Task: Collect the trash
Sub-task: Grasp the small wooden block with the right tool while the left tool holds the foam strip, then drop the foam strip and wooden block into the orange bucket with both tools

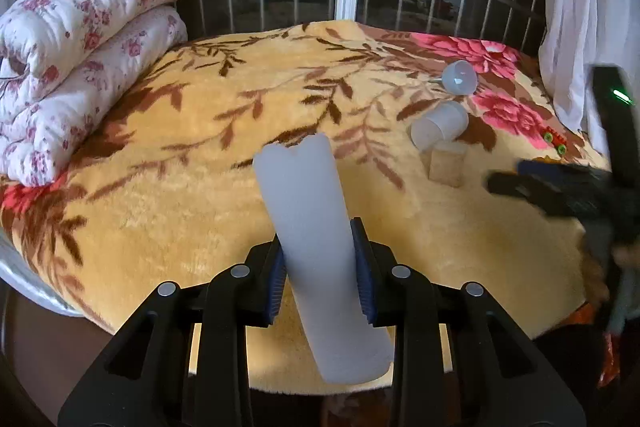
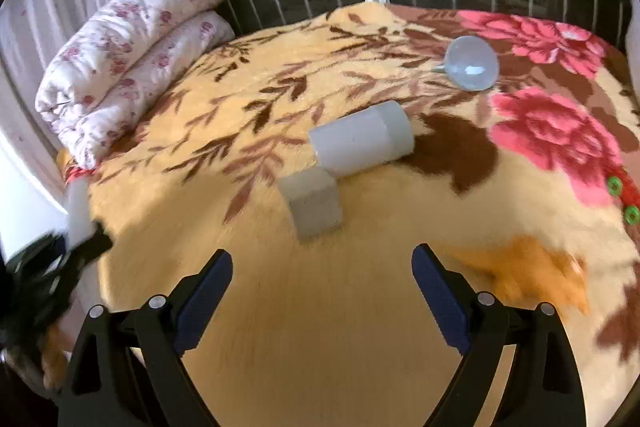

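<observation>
Pale grey, matte, flattened tube with a ragged far end [image 1: 316,239], centre of the left-wrist view: your left gripper [image 1: 320,267] pinches it at mid-length between blue ribbed pads, clear of the bed. The step in hand appears to be carrying this piece off; the next move calls for a bin, which neither view shows. Your right gripper [image 2: 322,267], lower centre of its view, stands spread and empty above the plush yellow floral blanket [image 2: 280,327]. Remaining pieces lie ahead: a small pale block [image 2: 312,205] touching a translucent white plastic cylinder [image 2: 362,143] lying on its side, and, upper right, a clear plastic funnel [image 2: 472,63].
</observation>
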`<state>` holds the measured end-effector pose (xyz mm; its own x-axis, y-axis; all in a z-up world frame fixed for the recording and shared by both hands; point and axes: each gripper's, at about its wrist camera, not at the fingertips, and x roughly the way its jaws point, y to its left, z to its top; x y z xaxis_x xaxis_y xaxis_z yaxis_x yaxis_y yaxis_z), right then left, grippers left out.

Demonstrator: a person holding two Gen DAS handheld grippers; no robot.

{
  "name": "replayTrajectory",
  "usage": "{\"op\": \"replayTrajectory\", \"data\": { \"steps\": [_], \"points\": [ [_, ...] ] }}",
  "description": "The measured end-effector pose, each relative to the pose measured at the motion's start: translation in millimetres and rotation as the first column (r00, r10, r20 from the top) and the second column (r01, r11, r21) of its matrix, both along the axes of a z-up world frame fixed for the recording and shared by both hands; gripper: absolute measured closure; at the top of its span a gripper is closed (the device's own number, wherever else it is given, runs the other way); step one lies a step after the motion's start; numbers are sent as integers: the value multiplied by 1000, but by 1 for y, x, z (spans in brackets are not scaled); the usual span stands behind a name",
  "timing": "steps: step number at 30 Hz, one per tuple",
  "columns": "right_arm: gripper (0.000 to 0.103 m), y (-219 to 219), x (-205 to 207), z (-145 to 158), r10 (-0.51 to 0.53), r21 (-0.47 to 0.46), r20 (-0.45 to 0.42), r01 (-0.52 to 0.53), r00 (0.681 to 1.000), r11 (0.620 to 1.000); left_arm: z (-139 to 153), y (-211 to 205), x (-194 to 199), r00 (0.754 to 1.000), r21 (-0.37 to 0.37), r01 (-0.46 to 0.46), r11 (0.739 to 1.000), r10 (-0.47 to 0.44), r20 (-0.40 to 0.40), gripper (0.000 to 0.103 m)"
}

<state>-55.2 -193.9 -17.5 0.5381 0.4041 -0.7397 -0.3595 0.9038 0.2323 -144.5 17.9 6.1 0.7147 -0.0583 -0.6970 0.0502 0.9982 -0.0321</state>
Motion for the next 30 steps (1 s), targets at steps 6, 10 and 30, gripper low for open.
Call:
{"op": "replayTrajectory", "data": {
  "steps": [6,10,30],
  "points": [
    [14,19,44,-18,-8,-72,-73,3,997,997,-3,4,-8,1000,-41,17,999,-17,-11,74],
    [18,25,58,-28,-5,-84,-101,-3,995,996,-8,6,-11,1000,-57,21,998,-23,-22,74],
    [67,10,-71,15,22,67,56,-25,998,997,-29,-18,-65,981,-34,166,986,-169,-99,74]
  ]
}}
